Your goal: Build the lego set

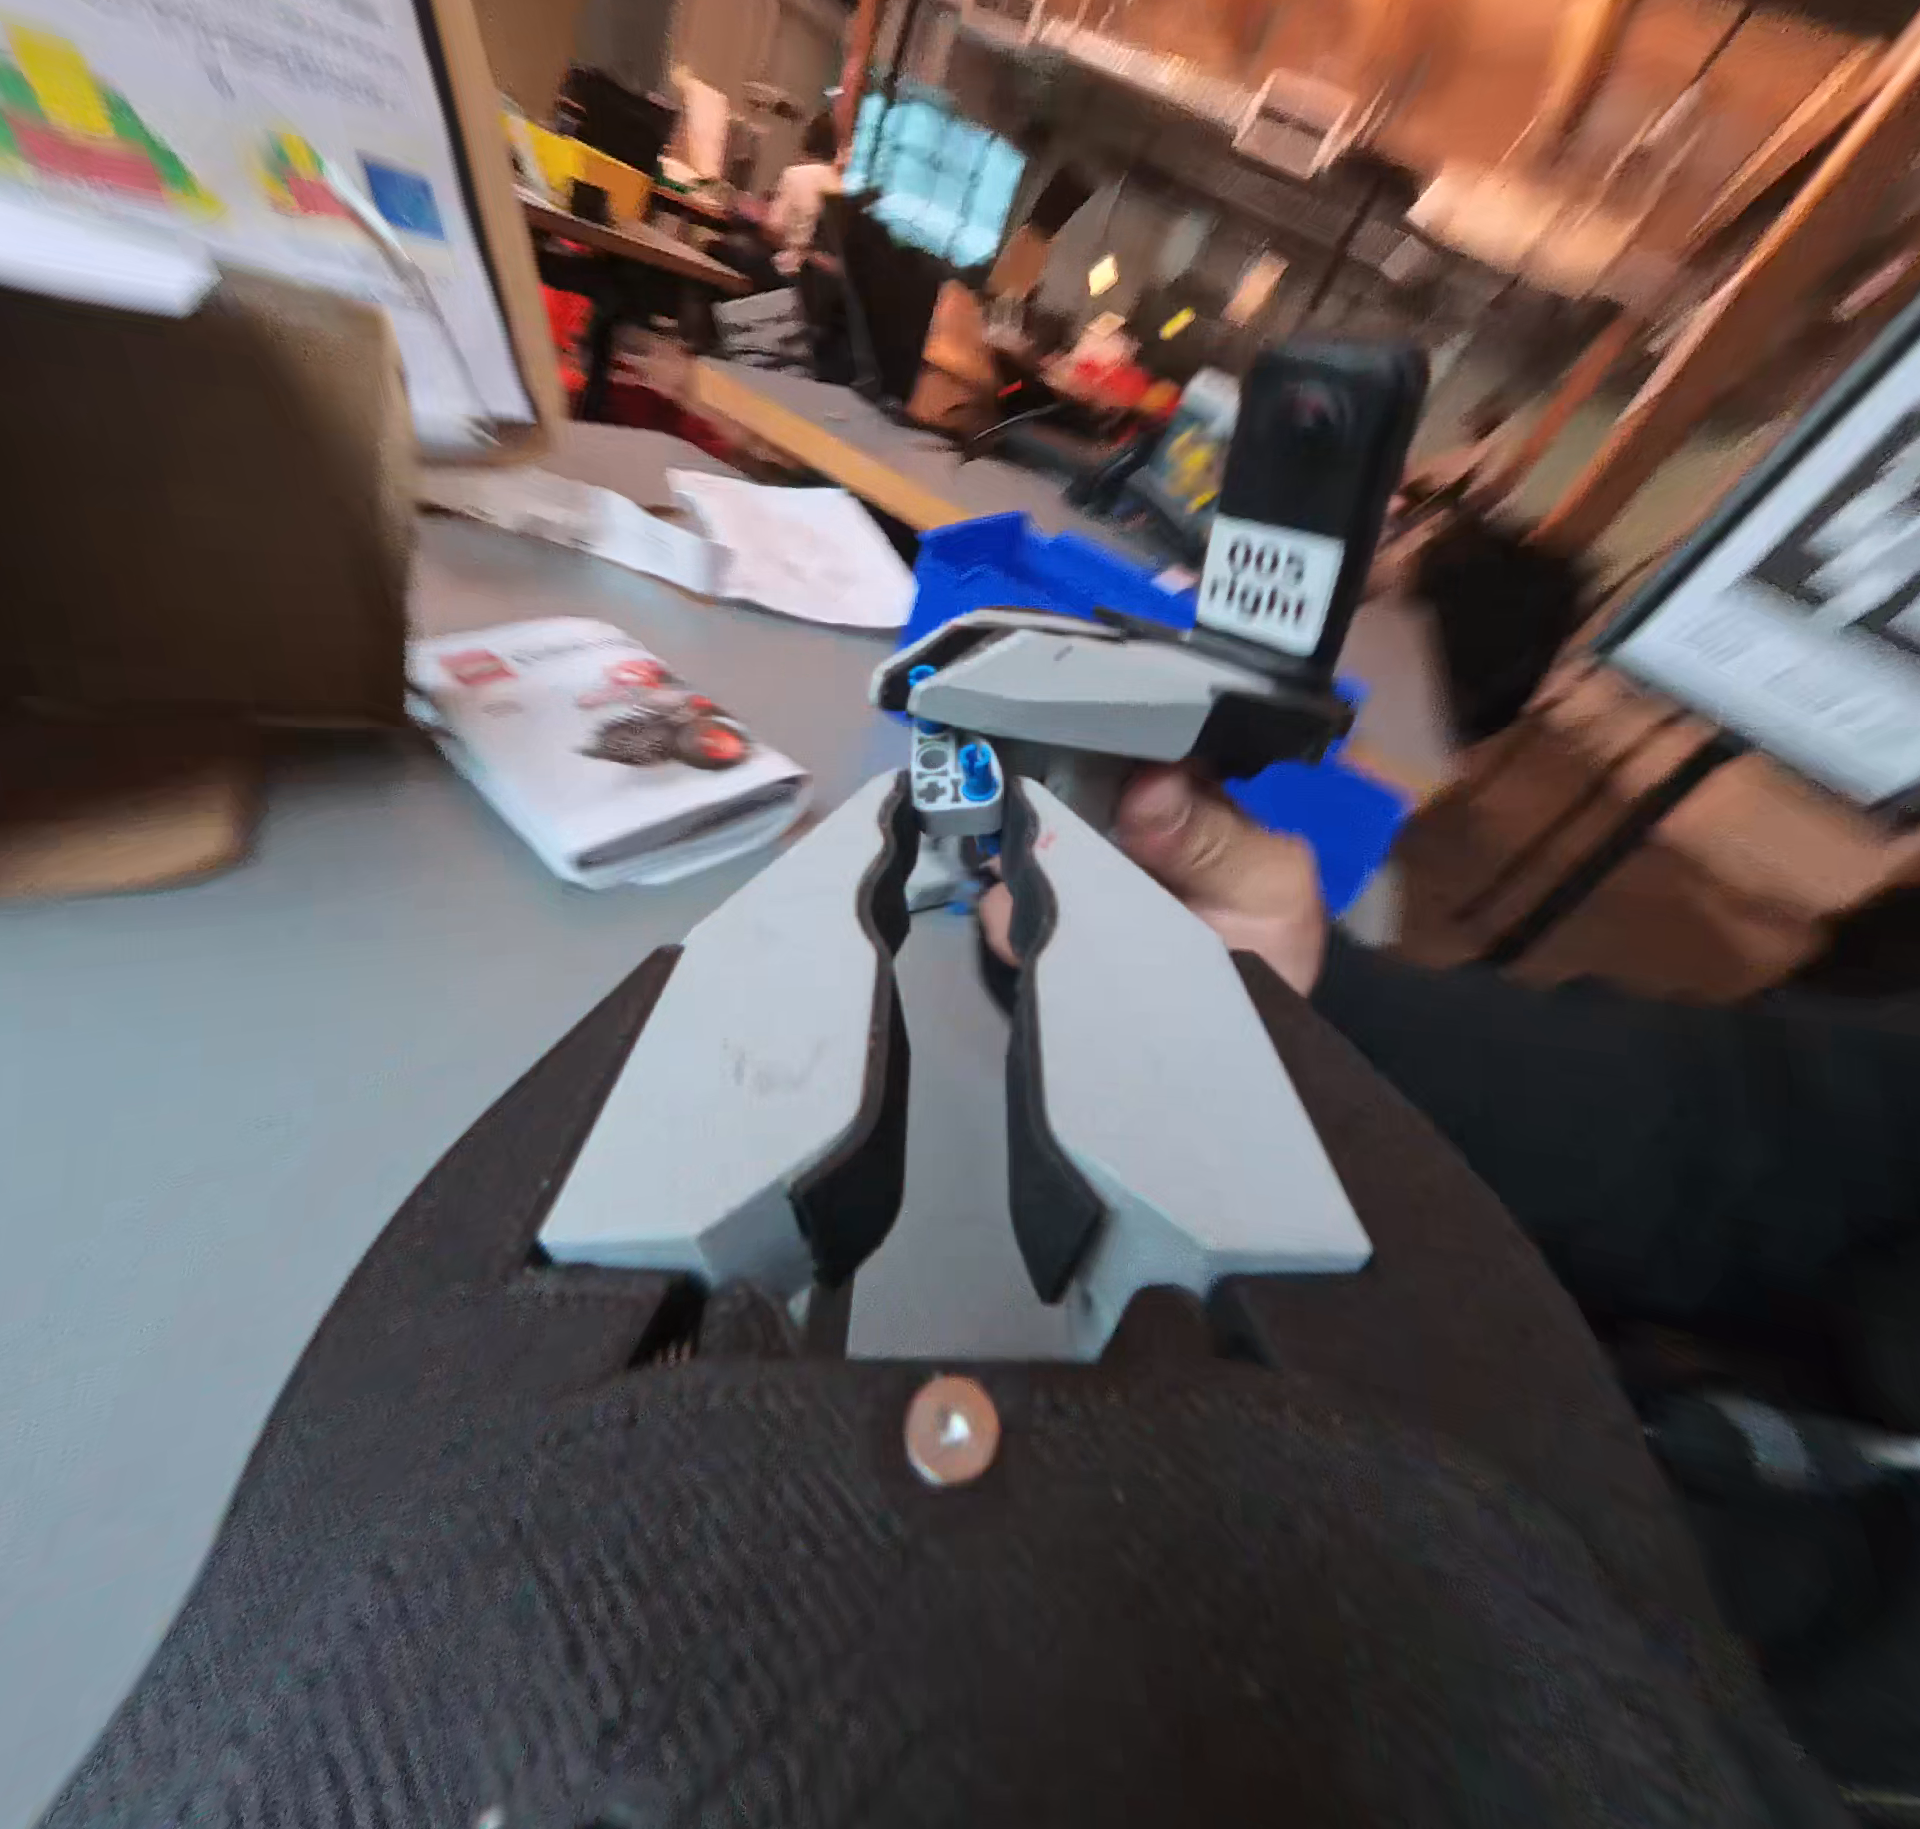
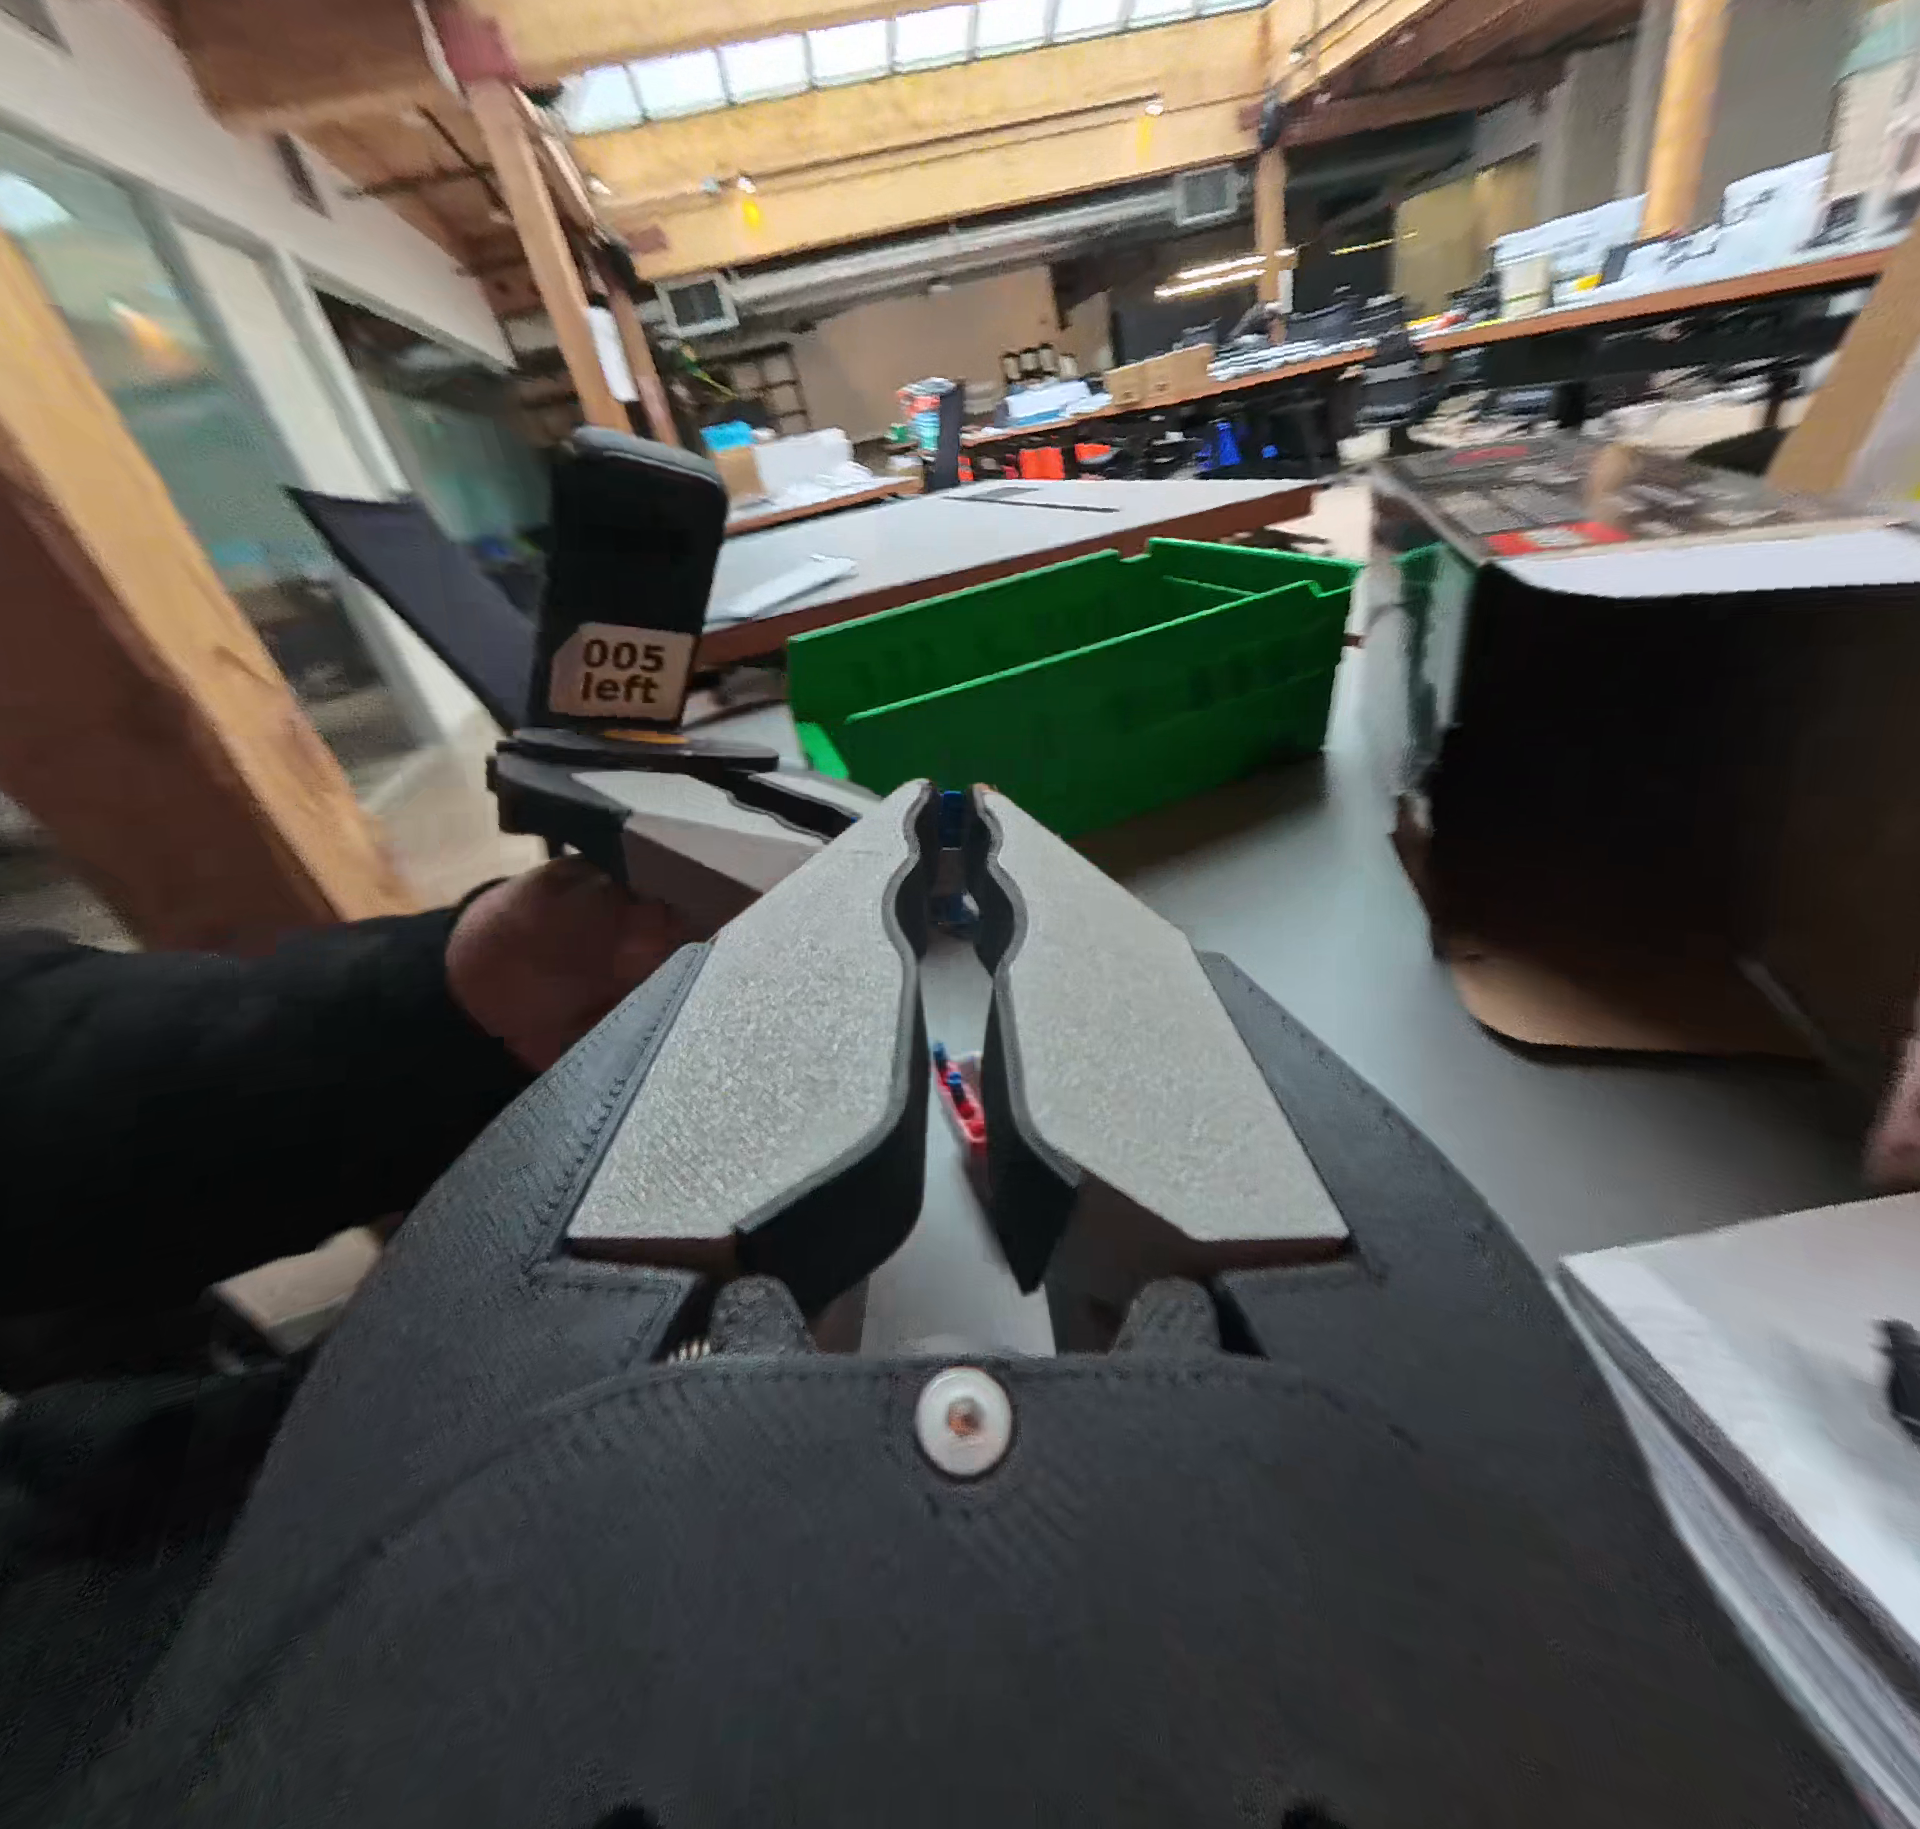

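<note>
While two grippers meet, one grey beam [image 1: 954, 780] clamped (two blue pins).

The left gripper [image 1: 954, 823] has light grey fingers with black wavy pads. It pinches a grey lego piece [image 1: 951, 780] with blue pins. The right gripper [image 2: 949, 849] is grey and black too, and its grey looks speckled. One bin [image 1: 1049, 569] is bright blue. Another bin [image 2: 1081, 667] is bright green. The table [image 1: 260, 1000] is pale grey. The booklet [image 1: 603, 740] is white with red and black. The sleeve [image 2: 208, 1073] is black.
</note>
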